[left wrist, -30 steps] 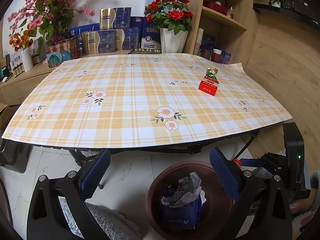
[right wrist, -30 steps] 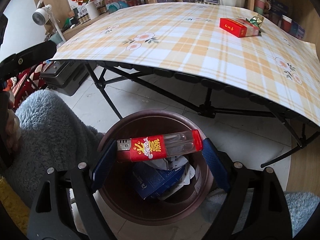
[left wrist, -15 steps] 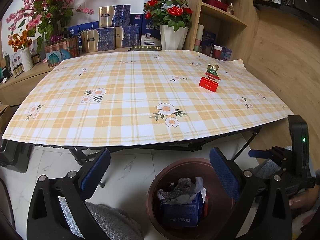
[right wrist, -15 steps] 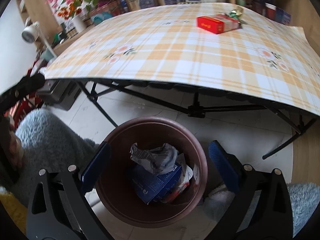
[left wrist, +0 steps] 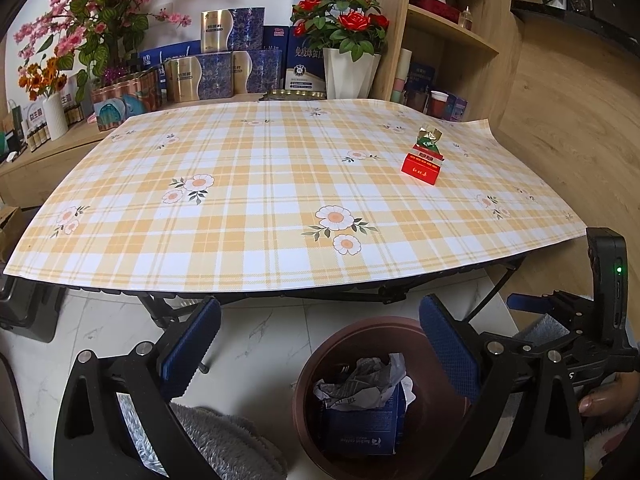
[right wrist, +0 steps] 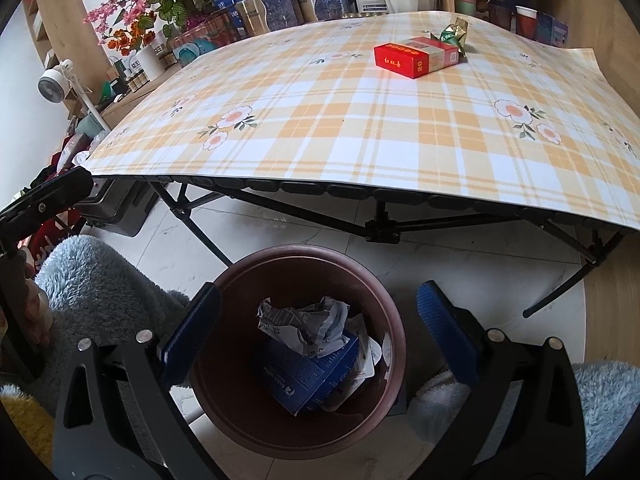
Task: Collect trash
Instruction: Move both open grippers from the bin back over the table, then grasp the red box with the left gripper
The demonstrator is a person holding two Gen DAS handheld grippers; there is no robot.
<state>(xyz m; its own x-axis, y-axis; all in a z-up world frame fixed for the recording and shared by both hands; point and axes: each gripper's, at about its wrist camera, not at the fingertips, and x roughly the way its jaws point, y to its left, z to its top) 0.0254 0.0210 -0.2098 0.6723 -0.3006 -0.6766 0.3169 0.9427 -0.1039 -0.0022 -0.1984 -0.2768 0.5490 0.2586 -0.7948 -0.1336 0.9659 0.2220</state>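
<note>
Right gripper: jaws spread wide, nothing between the blue pads. It hangs directly above the brown bin, which sits on the pale marble floor just short of the table edge. Inside the bin, seen between the fingers: a crumpled grey paper wad lying on top of a dark blue carton, with white scraps beside them.

Left gripper: jaws also released and empty. The same bin lies below and towards its right finger, whose pad overlaps the rim in view. The right gripper's black body shows beyond that finger, at the frame's right edge.

Remaining trash on the table, well ahead of both sets of fingers: a red box lying flat on the plaid floral cloth, and a crinkled green-gold wrapper touching its far end. Cloth between the fingers and these two items is bare.

In the way: the table's overhanging edge and its black folding frame stand between the bin and the tabletop items. Grey fleece lies just left of the right gripper's left finger. Behind the table: flower vases, blue-gold boxes, wooden shelving.
</note>
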